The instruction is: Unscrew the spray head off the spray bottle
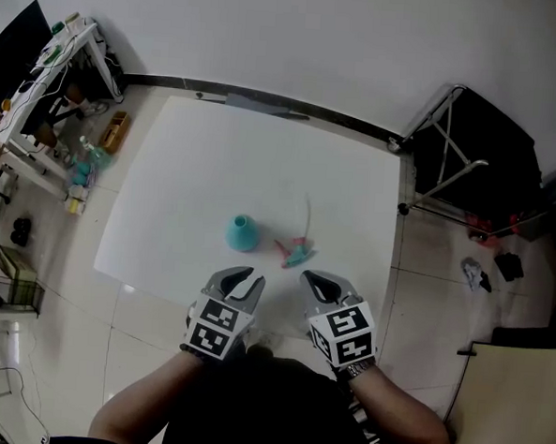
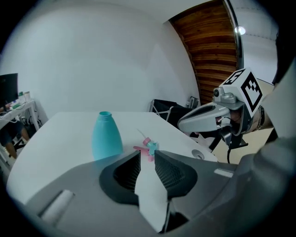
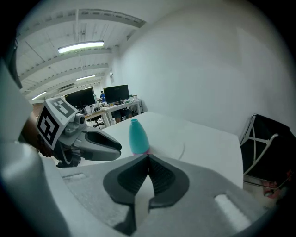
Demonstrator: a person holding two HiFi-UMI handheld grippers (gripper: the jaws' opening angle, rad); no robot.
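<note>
Item one, left tongs point(image 1: 255, 278): we found them at the near edge of the white surface point(image 1: 207, 146), jaws a narrow gap apart, nothing between them

Item two, teal spray bottle point(image 1: 242, 232): upright on the surface, neck bare, ahead of both tongs

Item three, spray head point(image 1: 295, 253): pink and teal, lying just right of the bottle, its thin tube trailing away

Item four, right tongs point(image 1: 307, 276): jaws pressed together, empty
</note>
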